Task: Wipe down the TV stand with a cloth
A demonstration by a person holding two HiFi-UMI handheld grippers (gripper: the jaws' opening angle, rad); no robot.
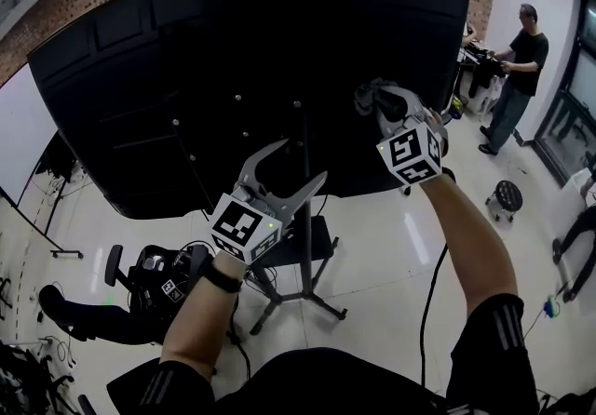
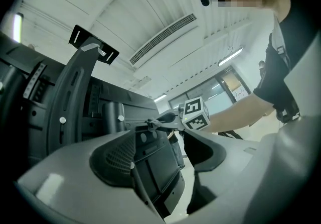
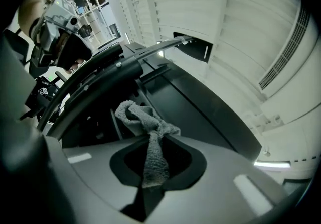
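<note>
Far left of the head view there's a heap of black gear (image 1: 154, 278) sitting on the white floor. Moving right, the left claw (image 1: 305, 158) is hanging released, jaws spread wide and gripping nothing, right in front of the TV stand (image 1: 304, 246)'s upright pole. The stand's shelf and splayed feet are showing below it. The big black back of the TV (image 1: 279, 50) is filling most of that view.

The left gripper view is giving what the head view can't: looking up between the left claw (image 2: 165, 152)'s parted jaws, only the TV (image 2: 150, 168)'s rear panel is showing in the gap. It's also catching a black bracket (image 2: 93, 44) up top, a ceiling vent (image 2: 163, 39), and the right claw's marker cube (image 2: 194, 114) coming in from the side with the cloth (image 2: 153, 125) bunched against the panel.

Further right in the head view, the right claw (image 1: 384, 104) is raised high and clenched on the grey cloth (image 1: 371, 97), which is sitting at the TV's back, well above the stand's feet. The head view barely shows the grip. The right gripper view is nailing it: the right claw (image 3: 153, 160)'s jaws are pinching a strip of the cloth (image 3: 138, 115), with the rest wadded beyond the tips at the dark panel.

Far right, a person (image 1: 521, 69) is standing by a table, with a small black stool (image 1: 507, 194) nearby.
</note>
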